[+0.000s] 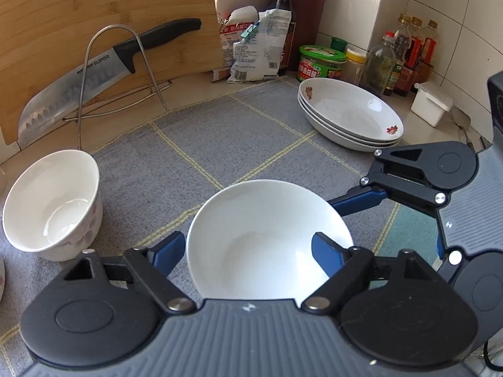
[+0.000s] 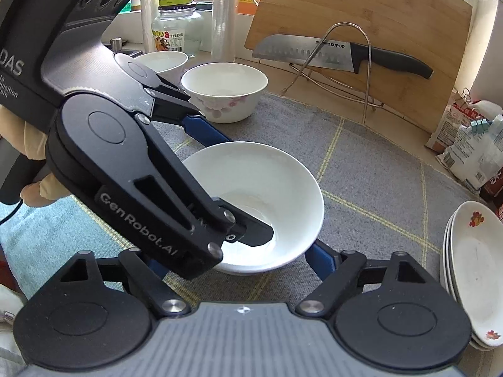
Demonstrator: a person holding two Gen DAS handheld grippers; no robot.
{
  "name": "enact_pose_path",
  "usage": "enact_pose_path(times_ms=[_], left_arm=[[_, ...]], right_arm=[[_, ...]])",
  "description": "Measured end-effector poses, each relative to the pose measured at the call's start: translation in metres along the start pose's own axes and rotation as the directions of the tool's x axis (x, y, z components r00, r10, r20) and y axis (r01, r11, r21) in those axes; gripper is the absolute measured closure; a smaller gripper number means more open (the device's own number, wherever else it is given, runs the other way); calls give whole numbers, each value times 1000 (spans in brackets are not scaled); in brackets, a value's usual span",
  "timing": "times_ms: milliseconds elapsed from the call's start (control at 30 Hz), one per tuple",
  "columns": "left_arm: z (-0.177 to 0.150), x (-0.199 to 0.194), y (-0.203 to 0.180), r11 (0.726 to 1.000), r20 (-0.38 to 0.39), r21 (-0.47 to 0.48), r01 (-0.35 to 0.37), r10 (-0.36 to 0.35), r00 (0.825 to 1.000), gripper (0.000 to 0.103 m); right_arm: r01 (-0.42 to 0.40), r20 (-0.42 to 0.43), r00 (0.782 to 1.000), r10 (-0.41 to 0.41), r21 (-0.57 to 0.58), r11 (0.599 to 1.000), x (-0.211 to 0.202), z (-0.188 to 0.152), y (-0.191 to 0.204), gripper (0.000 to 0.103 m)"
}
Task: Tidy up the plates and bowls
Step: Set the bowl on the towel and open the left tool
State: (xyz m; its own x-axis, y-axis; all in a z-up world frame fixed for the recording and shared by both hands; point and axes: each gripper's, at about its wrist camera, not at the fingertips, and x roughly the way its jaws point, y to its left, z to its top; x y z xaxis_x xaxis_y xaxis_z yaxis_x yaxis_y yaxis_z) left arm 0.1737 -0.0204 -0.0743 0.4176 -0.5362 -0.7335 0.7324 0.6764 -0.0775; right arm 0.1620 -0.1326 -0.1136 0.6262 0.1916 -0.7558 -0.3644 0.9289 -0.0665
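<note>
A plain white bowl [image 1: 267, 238] [image 2: 261, 182] stands upright on the grey checked mat [image 1: 195, 144]. My left gripper [image 1: 248, 254] is open over it, one blue finger [image 1: 169, 251] outside the left rim and the other inside the bowl. My right gripper [image 2: 239, 262] is open too, the bowl's near side between its spread fingers [image 2: 323, 257], with no pad pressing on it. A floral bowl [image 1: 52, 207] [image 2: 224, 92] sits on the mat's left side. Three floral plates [image 1: 350, 113] [image 2: 474, 270] are stacked at the right.
A second white bowl [image 2: 163, 59] stands behind the floral one. A big knife [image 1: 78, 84] rests on a wire rack against a wooden cutting board [image 1: 94, 9]. Bags, sauce bottles [image 1: 408, 56] and jars line the back wall. A gloved hand [image 2: 34, 154] holds the left gripper.
</note>
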Motion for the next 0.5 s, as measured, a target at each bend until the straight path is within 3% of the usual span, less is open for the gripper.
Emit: enact_pose_path(times_ms=[67,200,500], left_arm=[[0,-5,0,1000,14,-6,-3,3,1000,16],[-1,-21,5,999,60,-45,-20,22,998,12],[-12,-61,14,977,161,-128,-171,190,968,5]], right_arm=[[-3,19,1000,3,2,1000,-5,0,-1,0],[0,28,1000,0,4,1000,-15,0,-5,0],[-7,34,999,5,51,999,-30,3,-16,0]])
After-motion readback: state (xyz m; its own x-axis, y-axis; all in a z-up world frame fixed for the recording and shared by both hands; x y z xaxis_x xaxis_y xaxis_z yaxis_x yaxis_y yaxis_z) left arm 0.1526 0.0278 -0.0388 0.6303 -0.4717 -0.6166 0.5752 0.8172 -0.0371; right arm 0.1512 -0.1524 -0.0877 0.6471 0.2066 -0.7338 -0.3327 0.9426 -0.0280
